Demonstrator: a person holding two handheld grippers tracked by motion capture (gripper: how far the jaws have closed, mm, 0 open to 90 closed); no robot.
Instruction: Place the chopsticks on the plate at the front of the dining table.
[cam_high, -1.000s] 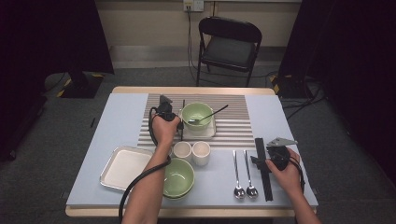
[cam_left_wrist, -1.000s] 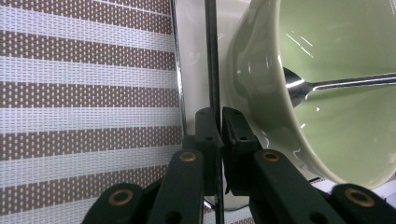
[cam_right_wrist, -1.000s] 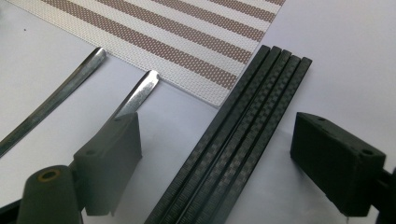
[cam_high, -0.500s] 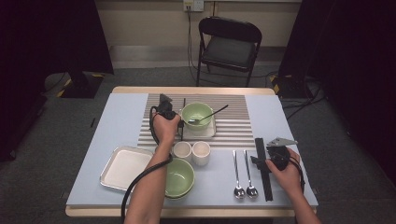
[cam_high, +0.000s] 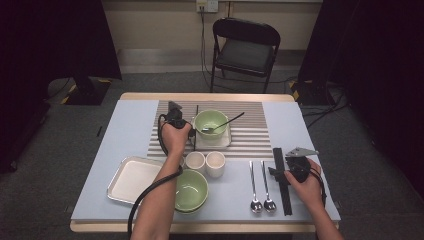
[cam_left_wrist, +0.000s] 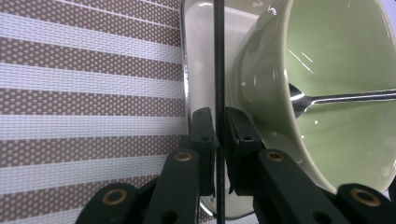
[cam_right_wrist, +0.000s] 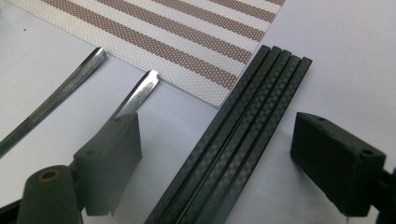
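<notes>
Left gripper (cam_left_wrist: 218, 140), lower centre of its view, is clamped on one black chopstick (cam_left_wrist: 218, 56) running straight up-frame between placemat (cam_left_wrist: 93, 93) and green bowl (cam_left_wrist: 280, 93). Right gripper (cam_right_wrist: 215, 158) straddles the chopstick bundle (cam_right_wrist: 243, 135), jaws wide

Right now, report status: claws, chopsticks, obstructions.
Left claw shut on thin black chopstick. Right claw open astride black chopstick bundle. Green ceramic bowl crowds left claw.

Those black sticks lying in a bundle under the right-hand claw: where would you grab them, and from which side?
Probably mid-length, coming straight down from above. The black chopsticks lie flat on the table, side by side, so only their outer long edges offer faces to pinch. The right gripper already straddles them, jaws wide open on either side, not yet touching.
</notes>
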